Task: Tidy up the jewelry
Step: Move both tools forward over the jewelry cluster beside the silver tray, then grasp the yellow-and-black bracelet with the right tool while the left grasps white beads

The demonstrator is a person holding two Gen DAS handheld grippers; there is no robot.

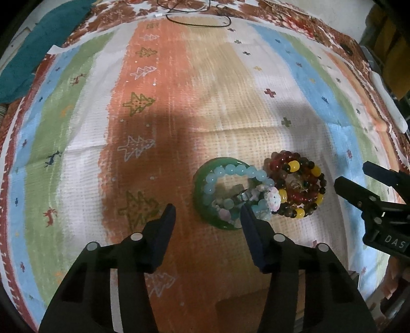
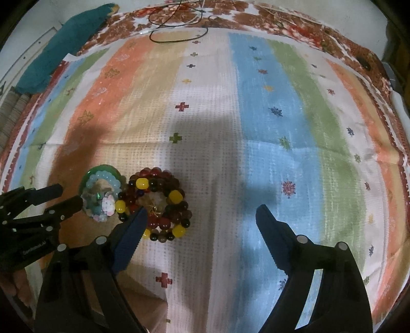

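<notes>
**Two hand-held grippers stood over the jewelry**

In the left wrist view, the green bangle (image 1: 198,197) lay low and right of centre on the striped cloth (image 1: 230,89), with a pale blue bead bracelet (image 1: 238,170) on it. A dark red and yellow bead bracelet (image 1: 298,188) touched its right side. The left hand-held gripper (image 1: 207,212) was spread, one finger over the bangle's edge, pinching nothing. The right hand-held gripper (image 2: 201,212) was spread wide too.

A home: striped printed cloth (image 1: 179,102), teal towel (image 1: 38,51), loose cable (image 1: 200,23).

Bangle (image 1: 198,190) left of bead bracelets (image 1: 298,188) — touching; both on cloth (image 1: 230,102).
</notes>
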